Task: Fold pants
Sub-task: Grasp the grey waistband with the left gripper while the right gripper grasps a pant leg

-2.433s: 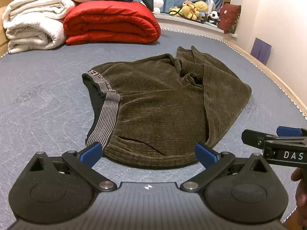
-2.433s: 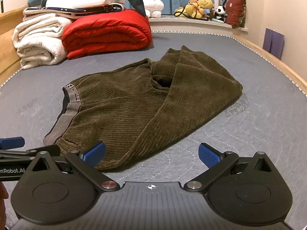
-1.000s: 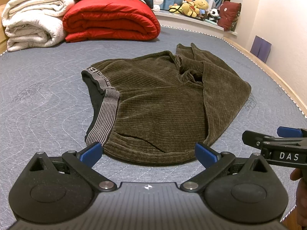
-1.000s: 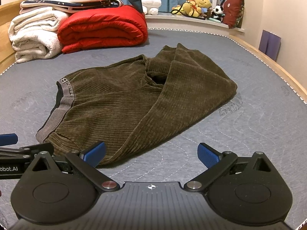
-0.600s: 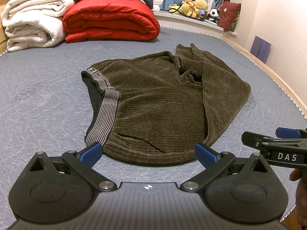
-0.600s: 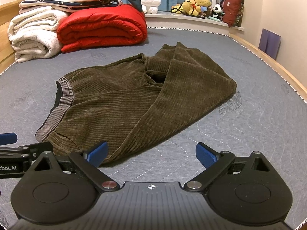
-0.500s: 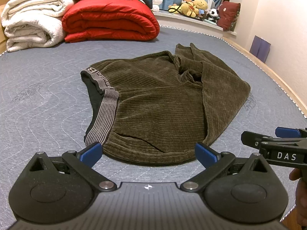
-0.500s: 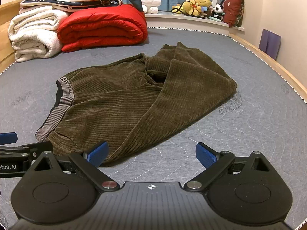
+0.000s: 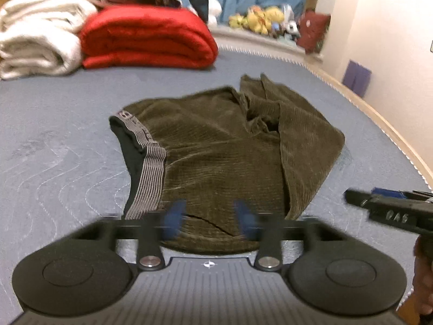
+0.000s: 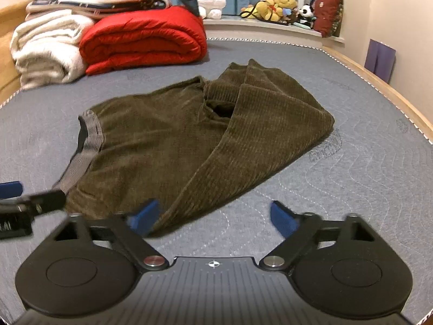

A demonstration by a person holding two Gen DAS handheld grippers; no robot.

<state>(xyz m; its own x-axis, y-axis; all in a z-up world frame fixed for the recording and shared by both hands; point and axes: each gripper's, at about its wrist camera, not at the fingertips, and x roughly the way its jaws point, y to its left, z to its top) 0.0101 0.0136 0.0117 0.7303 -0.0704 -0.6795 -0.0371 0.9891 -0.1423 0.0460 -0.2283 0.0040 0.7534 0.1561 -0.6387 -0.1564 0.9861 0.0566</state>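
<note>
— What are the pants (image 9: 224, 157) made of?
— Ribbed olive cloth like corduroy, soft and matt, with a grey striped knitted waistband (image 9: 150, 181).
— And the mattress (image 10: 365, 189) under them?
— Grey-blue quilted cloth, smooth, stitched in wavy lines, with a wooden frame (image 10: 384, 84) at the edge.
— The pile at the back?
— A red quilt (image 10: 143, 38), slightly shiny and puffy, beside fluffy cream blankets (image 10: 46, 51).
— The tools?
— The right gripper (image 10: 213, 216) looks like matt black plastic with ribbed casing, bright metal pivots and blue pads (image 10: 282, 218). The left gripper (image 9: 209, 218) looks the same, though blurred.
</note>
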